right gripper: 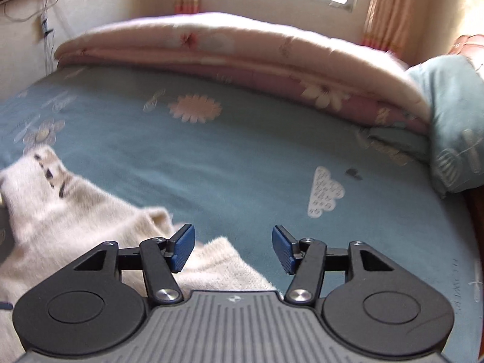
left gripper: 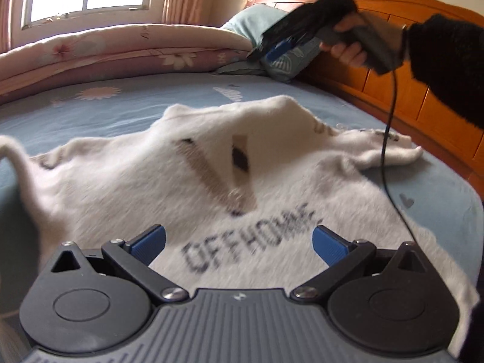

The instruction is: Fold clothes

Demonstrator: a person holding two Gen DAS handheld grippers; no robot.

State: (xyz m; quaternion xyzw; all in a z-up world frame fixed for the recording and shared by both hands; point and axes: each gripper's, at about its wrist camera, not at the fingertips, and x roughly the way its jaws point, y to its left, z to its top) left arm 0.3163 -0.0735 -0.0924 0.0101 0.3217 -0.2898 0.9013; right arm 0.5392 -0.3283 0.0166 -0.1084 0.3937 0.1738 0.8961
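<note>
Bed (right gripper: pixel 242 157), blue sheet, quilt (right gripper: pixel 242 51) along far edge | sweater (left gripper: pixel 181 187) rumpled mid-bed, near headboard (left gripper: pixel 408 96) | left gripper (left gripper: pixel 239 243) spread, empty, over the print | right gripper (right gripper: pixel 233 248) spread, empty, above sweater edge | I judge: between folds | next: I must pick a fresh edge or sleeve.

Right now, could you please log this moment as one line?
garment: white sweater spread on bed | left tongs: open, empty | right tongs: open, empty
</note>
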